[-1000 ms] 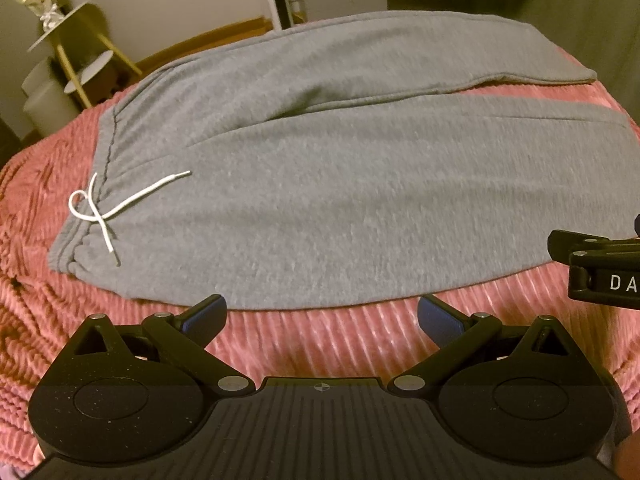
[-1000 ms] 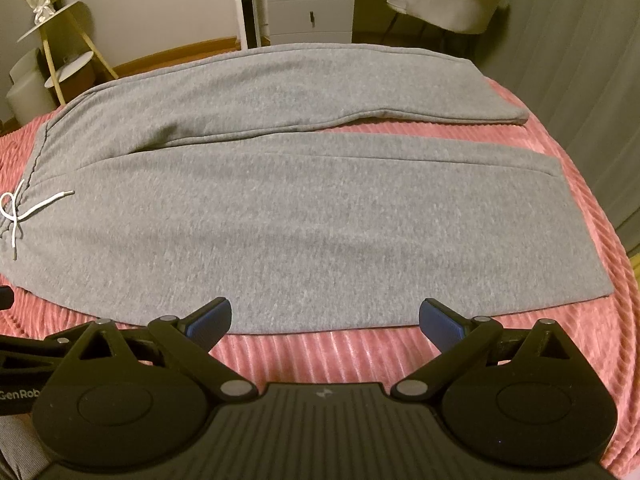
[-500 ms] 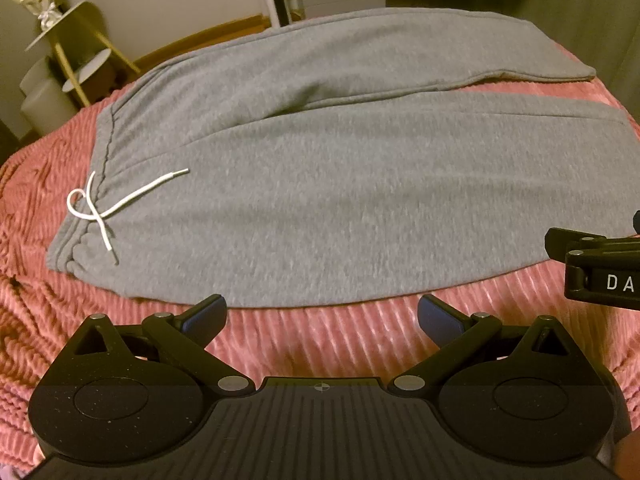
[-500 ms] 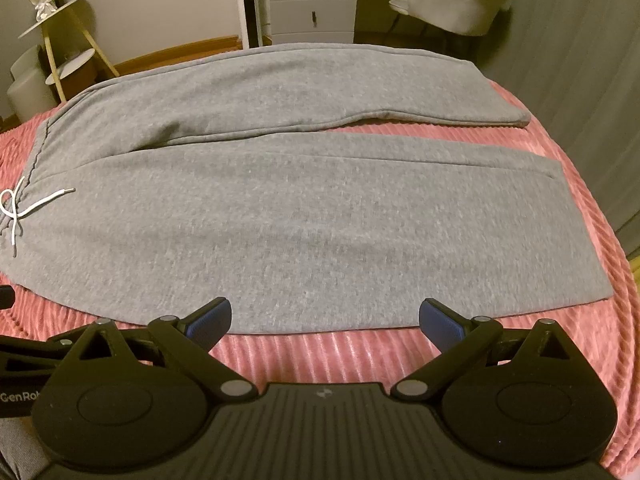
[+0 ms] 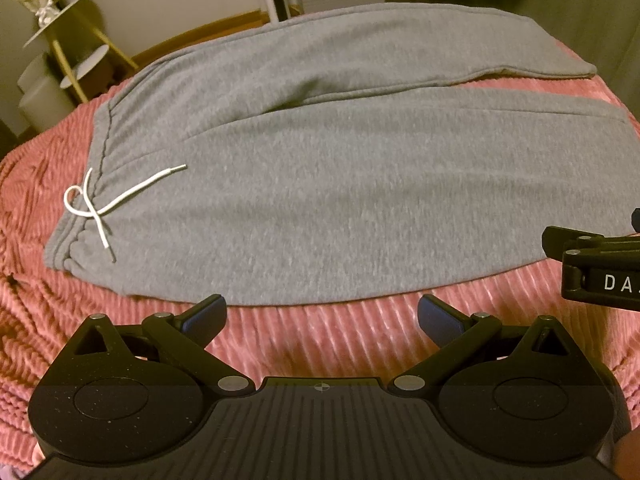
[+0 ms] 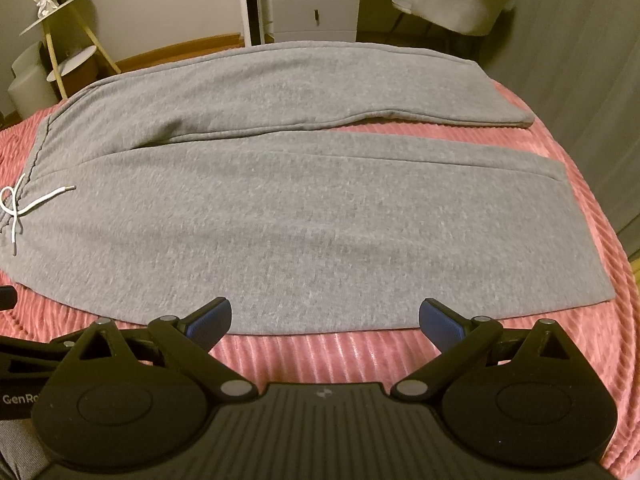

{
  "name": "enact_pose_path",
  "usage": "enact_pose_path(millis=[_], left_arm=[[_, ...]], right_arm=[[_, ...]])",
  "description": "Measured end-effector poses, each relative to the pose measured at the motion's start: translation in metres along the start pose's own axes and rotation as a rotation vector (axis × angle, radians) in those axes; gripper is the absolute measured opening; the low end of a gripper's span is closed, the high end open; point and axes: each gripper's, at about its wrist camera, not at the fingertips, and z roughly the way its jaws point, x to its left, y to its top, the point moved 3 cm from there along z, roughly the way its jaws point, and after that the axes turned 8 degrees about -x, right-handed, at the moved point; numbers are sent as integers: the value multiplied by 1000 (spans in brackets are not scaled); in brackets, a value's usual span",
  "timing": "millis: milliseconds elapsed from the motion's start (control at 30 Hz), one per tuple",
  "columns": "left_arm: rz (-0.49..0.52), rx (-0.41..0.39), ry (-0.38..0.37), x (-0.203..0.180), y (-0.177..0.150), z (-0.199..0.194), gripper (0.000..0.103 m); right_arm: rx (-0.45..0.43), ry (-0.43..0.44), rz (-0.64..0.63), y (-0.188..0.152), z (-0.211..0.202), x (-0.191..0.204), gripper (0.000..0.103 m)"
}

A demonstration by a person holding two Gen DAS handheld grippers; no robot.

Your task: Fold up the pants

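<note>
Grey sweatpants (image 5: pixel 340 200) lie flat on a pink ribbed bedspread (image 5: pixel 320 344), waistband to the left with a white drawstring (image 5: pixel 100 204), both legs stretched to the right, the far leg angled away. They also show in the right wrist view (image 6: pixel 320 220), with the drawstring (image 6: pixel 20 212) at the left edge. My left gripper (image 5: pixel 322 316) is open and empty, just short of the pants' near edge. My right gripper (image 6: pixel 325 322) is open and empty at the near edge of the near leg, its body showing in the left wrist view (image 5: pixel 592 268).
The bedspread (image 6: pixel 320 356) covers the bed. Beyond the bed stand a gold side table (image 6: pixel 68 40), a grey drawer cabinet (image 6: pixel 316 4) and a pale chair (image 6: pixel 464 0). A grey curtain (image 6: pixel 580 60) hangs on the right.
Both grippers have crept slightly forward toward the pants' near edge. The pants have not moved and both grippers stay open.
</note>
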Motion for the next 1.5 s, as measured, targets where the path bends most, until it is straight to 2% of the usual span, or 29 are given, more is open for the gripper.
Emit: enact_pose_path(millis=[1500], left_arm=[[6,27,-9,0,-3,9,103]], right_arm=[[15,7,-2,-2,5,2,100]])
